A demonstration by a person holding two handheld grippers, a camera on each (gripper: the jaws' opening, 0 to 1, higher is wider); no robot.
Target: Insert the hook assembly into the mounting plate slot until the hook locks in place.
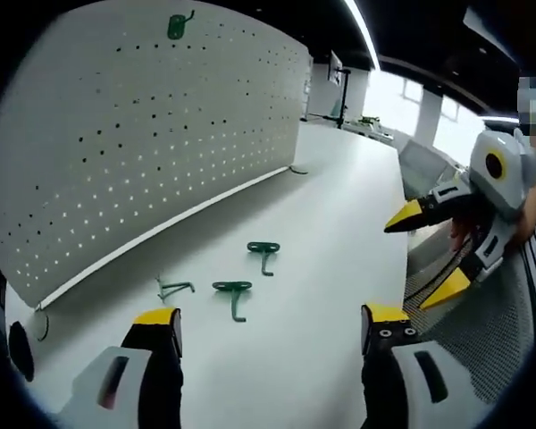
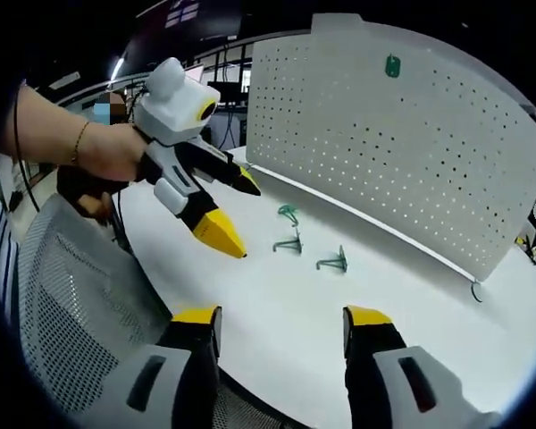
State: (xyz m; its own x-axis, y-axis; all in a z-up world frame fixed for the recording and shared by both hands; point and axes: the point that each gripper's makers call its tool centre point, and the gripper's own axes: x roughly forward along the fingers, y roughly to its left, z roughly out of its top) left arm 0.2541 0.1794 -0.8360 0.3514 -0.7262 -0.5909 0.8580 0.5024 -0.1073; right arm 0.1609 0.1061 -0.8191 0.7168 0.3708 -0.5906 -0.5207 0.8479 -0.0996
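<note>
A white perforated pegboard stands upright along the left of a long white bench in the left gripper view, with one green hook already hung high near its top edge. On the bench in front of it lie three loose green hooks in a loose row: a left hook nearest the board's foot, a middle hook beside it, and a far hook a little beyond. The left gripper hangs over the near bench with its yellow-tipped jaws spread apart and empty, the hooks just ahead of them. Farther right the bench runs toward a bright room with windows and a ceiling light strip, and a grey mesh chair back sits at the right edge. The right gripper, seen in its own view, also has its jaws parted and empty over the bench edge, facing the pegboard, with a person's hand holding the other tool.
</note>
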